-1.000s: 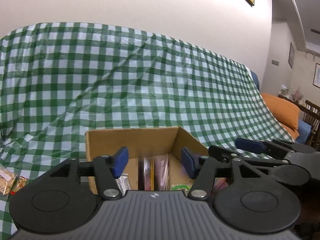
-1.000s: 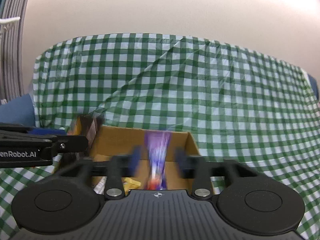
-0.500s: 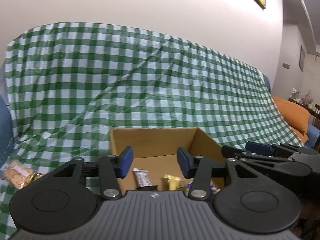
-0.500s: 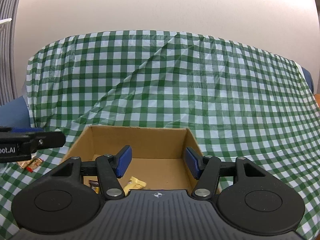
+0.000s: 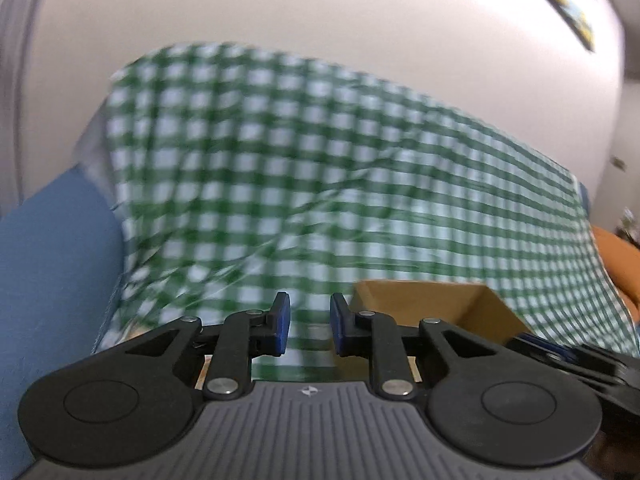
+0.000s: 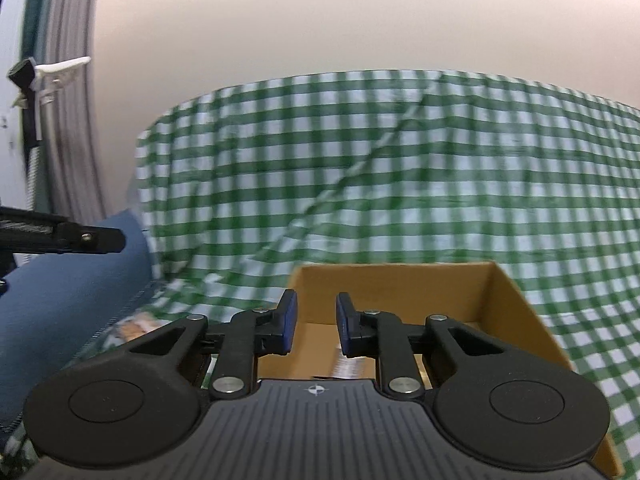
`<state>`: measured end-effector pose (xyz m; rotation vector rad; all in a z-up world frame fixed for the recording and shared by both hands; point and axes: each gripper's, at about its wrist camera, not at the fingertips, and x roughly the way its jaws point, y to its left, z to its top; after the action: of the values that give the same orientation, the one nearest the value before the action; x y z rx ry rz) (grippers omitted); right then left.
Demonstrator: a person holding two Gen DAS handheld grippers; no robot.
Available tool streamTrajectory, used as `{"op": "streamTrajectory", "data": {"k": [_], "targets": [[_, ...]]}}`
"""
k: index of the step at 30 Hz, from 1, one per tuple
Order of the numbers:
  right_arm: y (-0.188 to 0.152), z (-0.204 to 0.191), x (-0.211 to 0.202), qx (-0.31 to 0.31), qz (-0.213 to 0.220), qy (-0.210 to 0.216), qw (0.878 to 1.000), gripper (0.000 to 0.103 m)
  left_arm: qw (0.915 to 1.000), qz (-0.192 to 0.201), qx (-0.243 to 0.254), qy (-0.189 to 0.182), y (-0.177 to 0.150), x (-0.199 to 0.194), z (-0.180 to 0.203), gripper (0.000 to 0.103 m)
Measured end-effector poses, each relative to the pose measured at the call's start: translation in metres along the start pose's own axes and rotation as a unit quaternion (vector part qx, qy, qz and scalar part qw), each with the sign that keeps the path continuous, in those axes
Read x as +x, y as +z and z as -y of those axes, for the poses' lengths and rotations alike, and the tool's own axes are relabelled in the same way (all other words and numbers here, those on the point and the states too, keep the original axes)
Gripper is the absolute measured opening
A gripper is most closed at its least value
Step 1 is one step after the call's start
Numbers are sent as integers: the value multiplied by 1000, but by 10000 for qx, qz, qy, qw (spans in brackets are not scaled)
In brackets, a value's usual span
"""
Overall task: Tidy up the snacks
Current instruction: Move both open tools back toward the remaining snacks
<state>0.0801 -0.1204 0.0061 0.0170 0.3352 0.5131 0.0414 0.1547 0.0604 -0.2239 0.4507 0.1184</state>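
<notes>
An open cardboard box stands on the green checked cloth. A snack wrapper shows on its floor. My right gripper hangs over the box's near left corner, its jaws closing with a narrow gap and nothing between them. My left gripper is over the cloth to the left of the box, jaws also closing and empty. The left gripper's tip shows at the left edge of the right wrist view.
A blue cushion lies at the left end of the cloth, and an orange cushion at the right. A blurred snack packet lies on the cloth left of the box. A pale wall rises behind.
Both grippers swung left, so the box slid right in both views. Both pairs of jaws narrowed. The purple packet between the right fingers a second ago is gone from them.
</notes>
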Motion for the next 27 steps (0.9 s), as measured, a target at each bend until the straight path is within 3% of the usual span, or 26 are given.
{"op": "streamTrajectory", "data": {"k": [3,5,8,11,20,27], "targets": [[0,-14,8,24,-47,226,9997,22,9987,-245,-298,318,-18,19,-35,23],[-2,-26,10,7,-71,370,9993,20,9950,-371,-342,861,-22,23,-53,23],[-4,-47,16,-93,-144,640,9978,11,9916,-187,-824,975,-19,21,-79,23],[-4,-69,22,-203,-132,959,9951,7,9859,-292,-1125,1202,-20,28,-97,23],[-22,-143,74,-390,-603,1505,9860,8,9645,-340,-2184,1445,-21,35,-140,23],[-44,-183,154,-155,-1116,1127,9872,8,9592,-509,-2427,1361,-27,42,-148,23]]}}
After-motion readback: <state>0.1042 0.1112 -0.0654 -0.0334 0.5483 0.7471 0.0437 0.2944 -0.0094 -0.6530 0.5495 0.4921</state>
